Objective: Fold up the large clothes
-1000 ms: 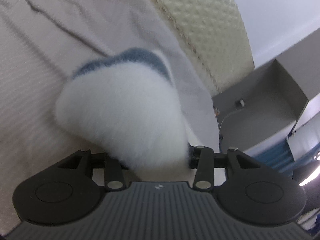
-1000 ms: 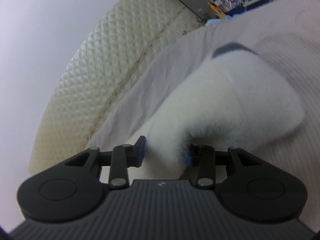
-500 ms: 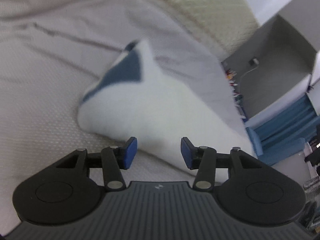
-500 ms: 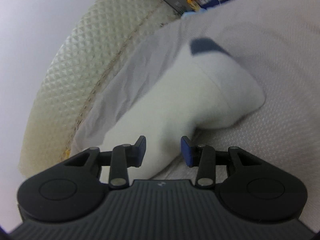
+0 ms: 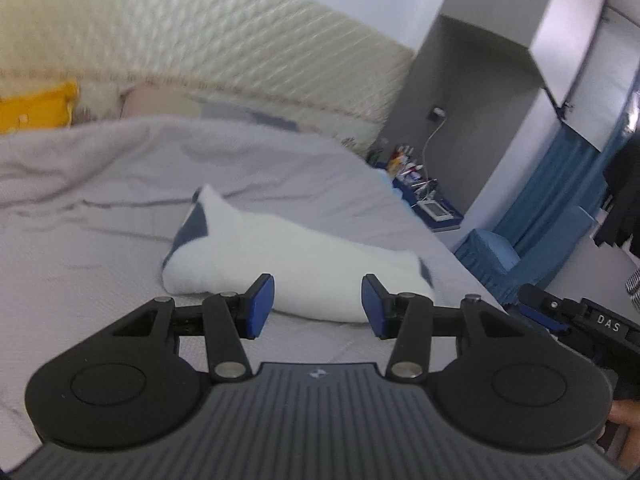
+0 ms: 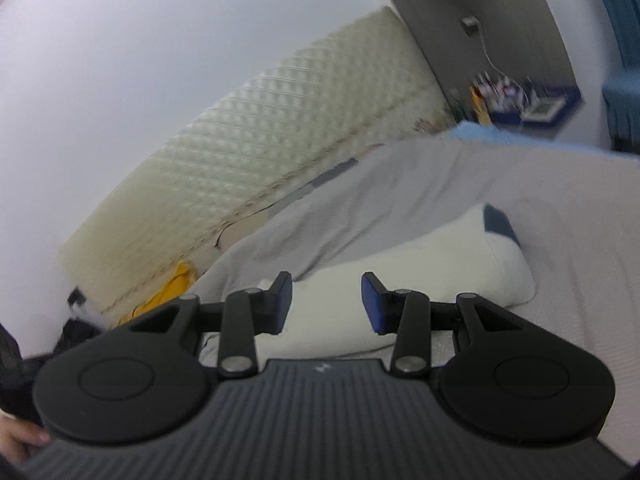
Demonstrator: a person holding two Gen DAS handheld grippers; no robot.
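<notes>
A folded white fleece garment (image 5: 288, 256) with dark blue patches lies on the grey bedspread (image 5: 80, 208). My left gripper (image 5: 318, 306) hangs above and in front of it, open, with nothing between its blue pads. In the right wrist view the same white garment (image 6: 440, 264) lies on the bedspread (image 6: 560, 208) beyond my right gripper (image 6: 326, 302), which is also open and holds nothing. Both grippers are raised clear of the cloth. Part of the other gripper (image 5: 580, 320) shows at the right edge of the left wrist view.
A quilted cream headboard (image 5: 200, 48) runs behind the bed. A yellow item (image 5: 36, 110) lies at its foot on the left. A cluttered blue bedside stand (image 5: 424, 200), a grey cabinet (image 5: 500, 80) and blue curtains (image 5: 552, 208) stand to the right. A hand (image 6: 20, 440) shows at the lower left.
A second ago both grippers were buried in the white garment. They have let go, lifted and drawn back, and the garment now lies folded on the bed.
</notes>
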